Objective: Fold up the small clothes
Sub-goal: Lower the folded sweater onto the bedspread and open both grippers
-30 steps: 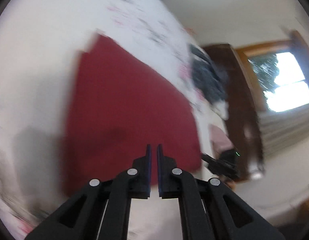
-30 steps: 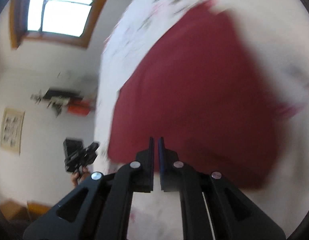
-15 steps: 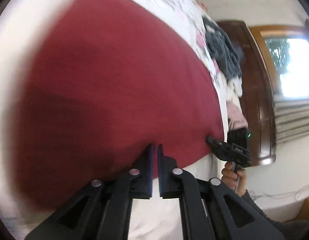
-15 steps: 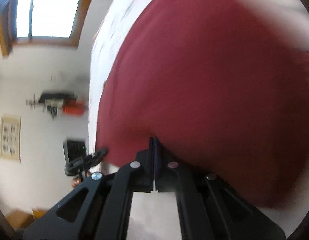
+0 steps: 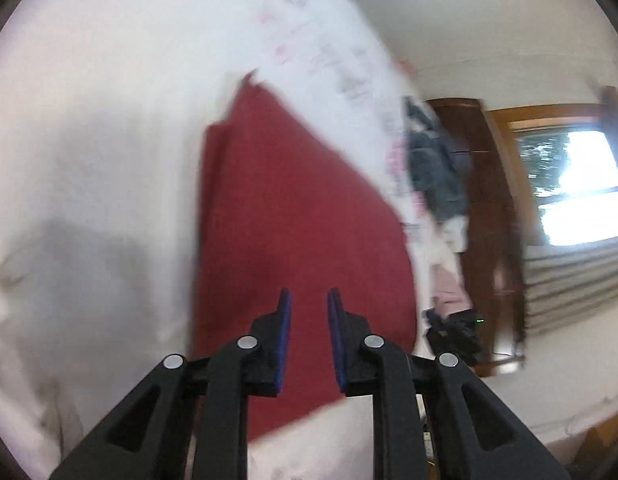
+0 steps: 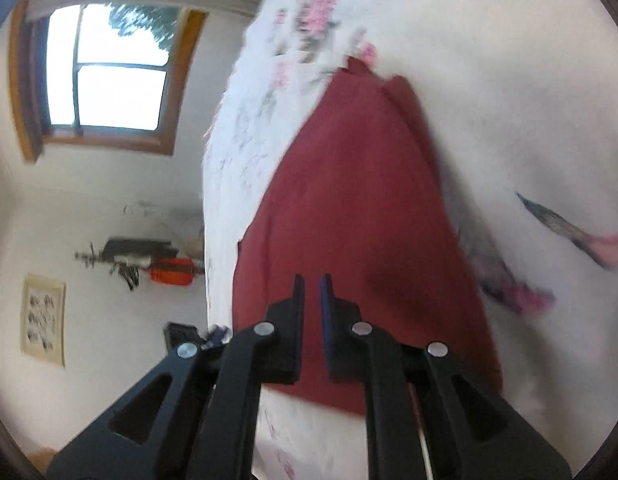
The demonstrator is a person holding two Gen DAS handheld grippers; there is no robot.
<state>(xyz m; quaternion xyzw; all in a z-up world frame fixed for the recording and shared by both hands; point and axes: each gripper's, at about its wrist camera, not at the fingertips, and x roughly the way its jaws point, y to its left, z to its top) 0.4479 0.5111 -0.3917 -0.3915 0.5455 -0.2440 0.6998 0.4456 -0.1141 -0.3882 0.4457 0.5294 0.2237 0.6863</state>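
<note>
A dark red cloth (image 5: 301,216) lies flat on the white floral bed sheet (image 5: 109,100), with a doubled layer showing along its left edge. My left gripper (image 5: 309,300) hovers over the cloth's near end, open, with nothing between its fingers. The right wrist view shows the same red cloth (image 6: 357,208), long and narrow on the sheet (image 6: 509,100). My right gripper (image 6: 312,282) is over its near end, open by a narrow gap and holding nothing. The right gripper (image 5: 453,332) shows beyond the cloth's right corner in the left wrist view.
A heap of dark grey clothes (image 5: 433,168) and a pink garment (image 5: 449,284) lie at the bed's far side by a dark wooden board (image 5: 493,208). Windows (image 5: 577,196) (image 6: 109,76) and a wall shelf (image 6: 149,264) are beyond the bed edge.
Half a second ago both grippers were shut low at the cloth's near edge. Both have since pulled back and opened. The cloth now lies narrower, with a fold along one side.
</note>
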